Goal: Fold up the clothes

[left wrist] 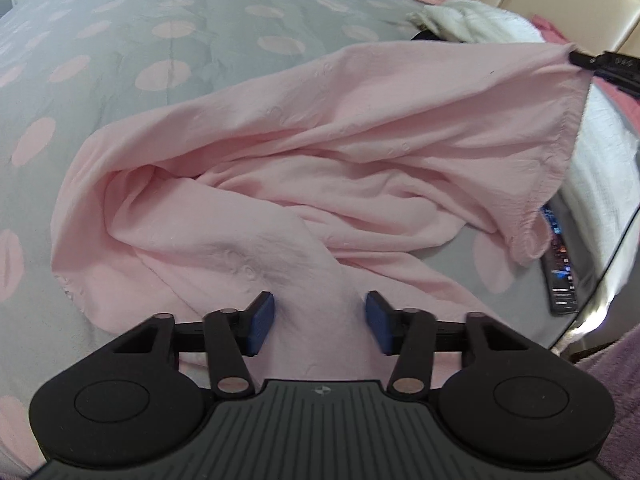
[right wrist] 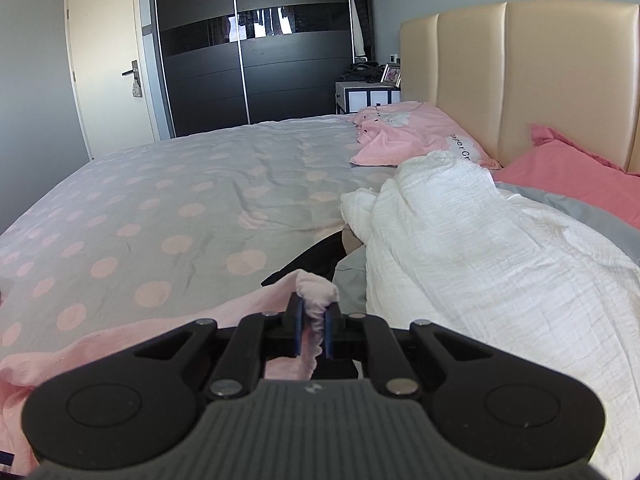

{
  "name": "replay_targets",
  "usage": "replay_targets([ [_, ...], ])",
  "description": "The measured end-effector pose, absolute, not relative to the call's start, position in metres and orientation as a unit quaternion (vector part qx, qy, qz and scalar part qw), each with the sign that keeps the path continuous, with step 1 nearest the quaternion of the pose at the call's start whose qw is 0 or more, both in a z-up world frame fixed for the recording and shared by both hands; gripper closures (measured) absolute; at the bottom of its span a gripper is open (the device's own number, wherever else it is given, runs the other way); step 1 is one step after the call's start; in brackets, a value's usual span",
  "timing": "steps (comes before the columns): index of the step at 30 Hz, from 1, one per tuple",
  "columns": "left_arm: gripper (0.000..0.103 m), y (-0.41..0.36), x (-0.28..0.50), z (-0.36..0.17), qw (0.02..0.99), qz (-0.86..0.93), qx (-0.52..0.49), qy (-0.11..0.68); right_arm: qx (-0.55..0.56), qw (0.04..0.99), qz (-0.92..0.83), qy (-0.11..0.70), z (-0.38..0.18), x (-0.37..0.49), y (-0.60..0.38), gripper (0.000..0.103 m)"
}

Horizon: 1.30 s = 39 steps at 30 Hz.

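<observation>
A pale pink garment (left wrist: 320, 140) lies crumpled on the bed, one corner lifted to the upper right. My left gripper (left wrist: 320, 320) points down over its near edge. The blue pads (left wrist: 262, 322) stand apart, a raised ridge of the cloth runs between them, and they do not clamp it. My right gripper (right wrist: 312, 328) is shut on a bunched corner of the same pink garment (right wrist: 120, 344). In the left wrist view that right gripper (left wrist: 576, 58) holds the lifted corner taut above the bed.
The bedspread (right wrist: 160, 200) is grey with pink dots. A white blanket (right wrist: 480, 260) is heaped to the right, with a dark item (right wrist: 316, 256) at its edge. A pink T-shirt (right wrist: 408, 136) and a red pillow (right wrist: 568, 168) lie by the beige headboard (right wrist: 520, 80). A remote control (left wrist: 560, 264) lies beside the garment.
</observation>
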<state>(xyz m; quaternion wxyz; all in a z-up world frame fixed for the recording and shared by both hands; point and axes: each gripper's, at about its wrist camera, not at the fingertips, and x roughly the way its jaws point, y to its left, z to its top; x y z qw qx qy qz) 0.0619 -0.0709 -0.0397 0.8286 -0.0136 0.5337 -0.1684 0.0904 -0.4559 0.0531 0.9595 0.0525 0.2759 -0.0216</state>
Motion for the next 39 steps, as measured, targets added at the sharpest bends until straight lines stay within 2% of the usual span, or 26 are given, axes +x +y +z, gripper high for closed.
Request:
replay_targets([
  [1,0.1,-0.07,0.063,-0.043,0.828,-0.166,-0.012,0.535,0.053,0.96,-0.023,0.275,0.054,0.089,-0.456,0.091],
  [6,0.103,-0.039,0.054,-0.018,0.844,-0.163,-0.028,0.51,0.058,0.963,-0.037,0.26,0.061,0.08,-0.458,0.092],
  [10,0.103,0.019,0.046,0.035,0.87,-0.133,-0.042,0.473,0.065,0.968,-0.064,0.235,0.073,0.07,-0.463,0.092],
  [19,0.103,0.149,0.028,0.142,0.924,0.017,0.001,0.381,0.064,0.969,-0.177,0.159,0.106,0.031,-0.484,0.092],
  [23,0.103,0.172,0.023,0.162,0.934,0.029,-0.015,0.357,0.084,0.969,-0.183,0.143,0.114,0.014,-0.491,0.092],
  [33,0.103,0.186,0.026,0.177,0.941,0.03,-0.003,0.337,0.043,0.976,-0.183,0.105,0.148,-0.036,-0.462,0.092],
  [39,0.103,0.195,0.084,0.182,0.94,0.051,0.029,0.335,0.01,0.979,-0.15,0.138,0.152,0.005,-0.449,0.091],
])
